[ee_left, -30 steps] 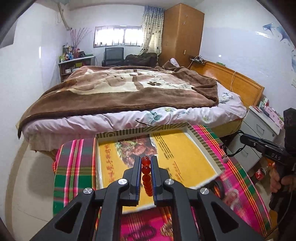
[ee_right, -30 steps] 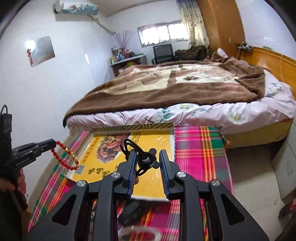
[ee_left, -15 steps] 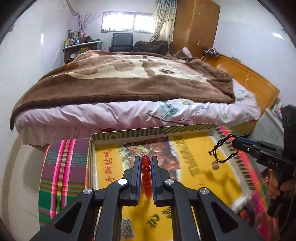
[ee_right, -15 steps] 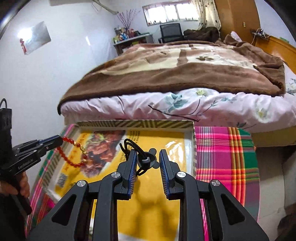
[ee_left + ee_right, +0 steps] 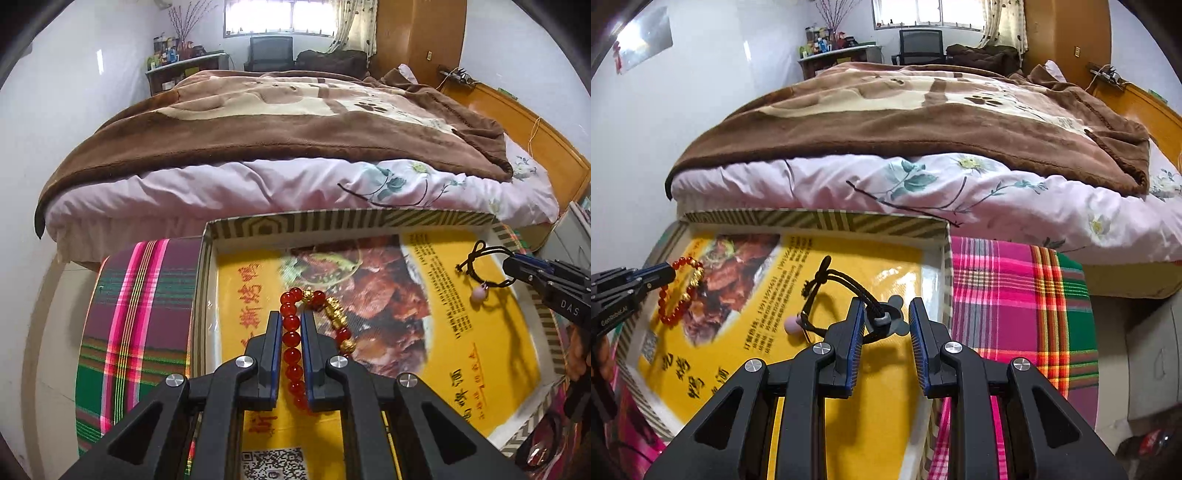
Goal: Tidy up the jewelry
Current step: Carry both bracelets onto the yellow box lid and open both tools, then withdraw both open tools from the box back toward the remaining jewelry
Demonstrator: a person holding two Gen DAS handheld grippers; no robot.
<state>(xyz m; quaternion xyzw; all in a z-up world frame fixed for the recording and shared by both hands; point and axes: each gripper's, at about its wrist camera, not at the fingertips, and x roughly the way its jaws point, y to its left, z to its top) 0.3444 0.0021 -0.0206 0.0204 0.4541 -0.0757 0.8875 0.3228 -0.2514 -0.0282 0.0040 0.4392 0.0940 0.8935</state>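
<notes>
My left gripper (image 5: 288, 317) is shut on a red bead bracelet (image 5: 290, 338) with gold charms, whose loop droops to the right of the fingers. It hangs low over the yellow printed bottom of a shallow cardboard box with a striped rim (image 5: 332, 221). My right gripper (image 5: 886, 306) is shut on the grey ornament of a black cord bracelet (image 5: 846, 280), whose pink bead (image 5: 792, 325) dangles above the box's right half. The right wrist view shows the left gripper (image 5: 670, 271) with the red bracelet (image 5: 683, 263). The left wrist view shows the right gripper (image 5: 517, 266) with the cord bracelet (image 5: 476, 258).
The box rim (image 5: 812, 219) sits on a table under a bright plaid cloth (image 5: 997, 295). A bed (image 5: 295, 177) with a brown blanket stands just behind it. A grey bedside cabinet (image 5: 1152, 350) is to the right. Small dark items (image 5: 535, 443) lie on the cloth by the box's near right corner.
Both grippers have come forward and down over the box, each keeping its bracelet. The box now fills more of both views, and the red bracelet's loop shows beside the left fingers.
</notes>
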